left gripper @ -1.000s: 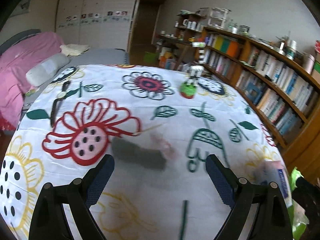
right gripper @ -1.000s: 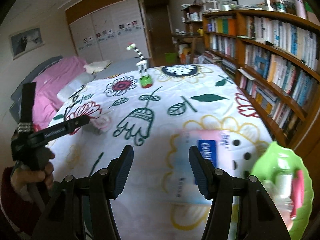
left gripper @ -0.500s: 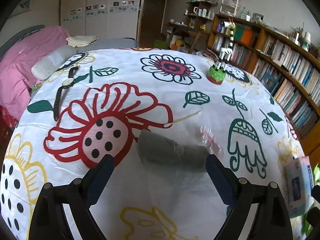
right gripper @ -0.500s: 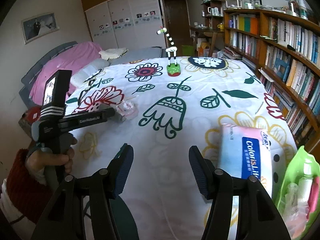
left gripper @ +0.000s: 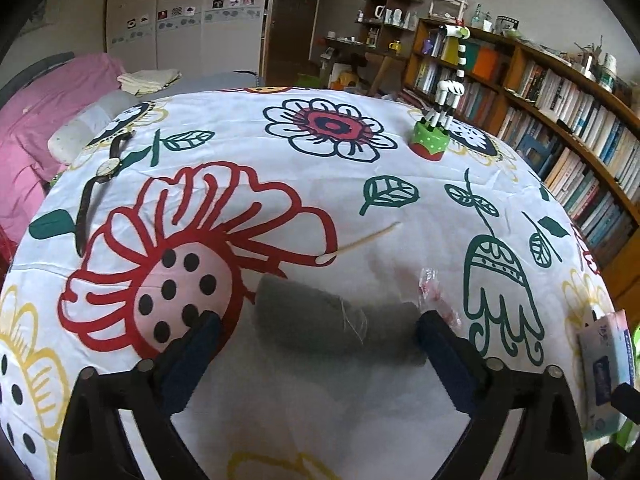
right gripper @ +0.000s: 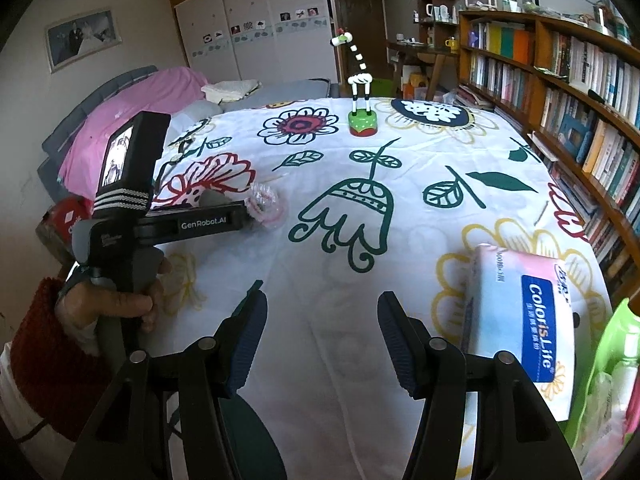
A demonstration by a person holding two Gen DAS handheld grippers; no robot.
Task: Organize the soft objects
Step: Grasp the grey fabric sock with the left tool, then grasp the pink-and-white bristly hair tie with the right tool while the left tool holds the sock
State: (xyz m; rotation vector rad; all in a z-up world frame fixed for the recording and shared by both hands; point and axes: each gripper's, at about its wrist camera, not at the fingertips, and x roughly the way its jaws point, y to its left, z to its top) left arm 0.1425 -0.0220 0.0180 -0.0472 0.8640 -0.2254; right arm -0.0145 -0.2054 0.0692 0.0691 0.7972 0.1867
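A grey rolled soft cloth (left gripper: 336,328) lies on the flowered bedspread (left gripper: 280,184). My left gripper (left gripper: 318,326) is open, low over the spread, and its fingers straddle the roll; I see no squeeze on it. In the right wrist view the same left gripper (right gripper: 242,216) is held by a hand in a red sleeve, with the grey cloth (right gripper: 212,199) just behind its tip. My right gripper (right gripper: 322,320) is open over bare spread with nothing between its fingers. A soft tissue pack (right gripper: 528,320) lies just right of its right finger.
A crinkled clear wrapper (left gripper: 432,292) lies right of the roll, with a cotton swab (left gripper: 360,242) behind it. There is a wristwatch (left gripper: 102,178) at far left and a giraffe toy (right gripper: 360,112) at the back. A green basket (right gripper: 608,360) stands at the bed's right edge, with bookshelves beyond it.
My left gripper has come forward and down, so the grey roll now lies between its fingers. My right gripper has shifted left, and the tissue pack now sits to its right.
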